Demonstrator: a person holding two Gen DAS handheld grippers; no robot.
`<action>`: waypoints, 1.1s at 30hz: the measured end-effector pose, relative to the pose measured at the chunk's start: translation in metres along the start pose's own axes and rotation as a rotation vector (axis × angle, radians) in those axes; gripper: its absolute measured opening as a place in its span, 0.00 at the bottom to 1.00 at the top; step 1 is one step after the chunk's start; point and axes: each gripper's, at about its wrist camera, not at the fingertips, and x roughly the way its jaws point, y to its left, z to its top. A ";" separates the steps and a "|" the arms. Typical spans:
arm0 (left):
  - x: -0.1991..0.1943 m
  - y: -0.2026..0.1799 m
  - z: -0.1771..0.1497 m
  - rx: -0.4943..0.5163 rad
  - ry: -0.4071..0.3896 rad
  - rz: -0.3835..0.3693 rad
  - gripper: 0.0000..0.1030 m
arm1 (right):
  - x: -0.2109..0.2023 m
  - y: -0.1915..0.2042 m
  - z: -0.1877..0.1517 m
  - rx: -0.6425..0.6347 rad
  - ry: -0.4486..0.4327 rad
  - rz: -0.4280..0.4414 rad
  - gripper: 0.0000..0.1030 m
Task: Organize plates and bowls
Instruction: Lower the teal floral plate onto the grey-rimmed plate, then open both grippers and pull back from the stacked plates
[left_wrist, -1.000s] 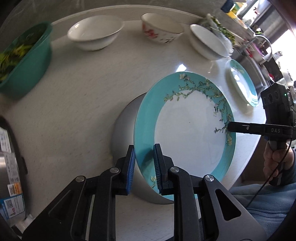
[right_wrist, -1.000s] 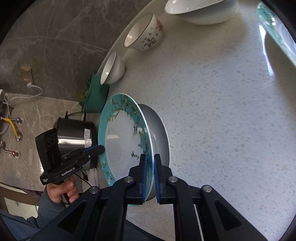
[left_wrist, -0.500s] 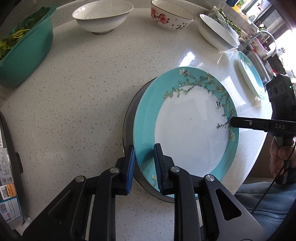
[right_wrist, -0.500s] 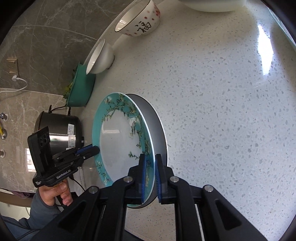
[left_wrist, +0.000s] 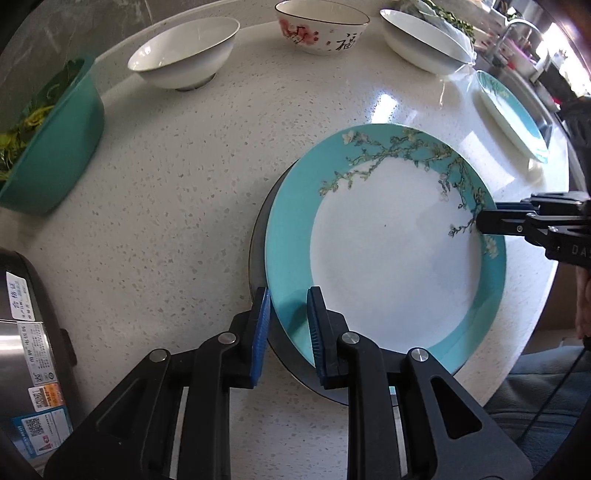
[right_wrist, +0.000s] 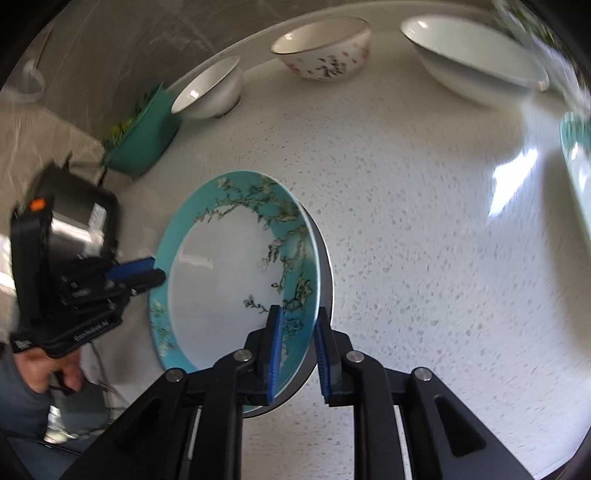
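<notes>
Going from your left across the bench (left_wrist: 192, 206): a steel cooker (left_wrist: 26, 332) stands at the near left edge, and beyond it a green tub of leafy greens (left_wrist: 55, 136). Along the far side come a plain white bowl (left_wrist: 184, 51), a flowered bowl (left_wrist: 321, 29) and a wide white bowl (left_wrist: 421, 40).

Your left hand-held gripper (left_wrist: 288, 325) has its jaws parted around the near left rim of the teal blossom plate (left_wrist: 391, 251); there is a gap on each side of the rim, so they are not clamped on it. The plate sits on a grey plate (left_wrist: 258, 258) underneath, whose dark edge shows at the left and near sides, close to the bench's front edge.

Your right hand-held gripper (right_wrist: 297, 343) straddles the opposite rim of both plates, jaws apart, with the blue pads (right_wrist: 275, 350) not pressing the teal rim; that view is blurred.

A second teal plate (left_wrist: 509, 114) lies well apart at the far right of the bench.
</notes>
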 end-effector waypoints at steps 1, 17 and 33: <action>0.000 -0.003 0.000 0.001 -0.002 0.004 0.18 | 0.000 0.003 -0.001 -0.016 -0.004 -0.016 0.21; -0.003 0.005 -0.012 -0.028 -0.060 -0.034 0.18 | 0.000 0.027 -0.013 -0.203 -0.107 -0.227 0.31; -0.009 0.027 -0.021 -0.108 -0.140 -0.122 0.60 | 0.009 0.036 -0.022 -0.208 -0.154 -0.284 0.46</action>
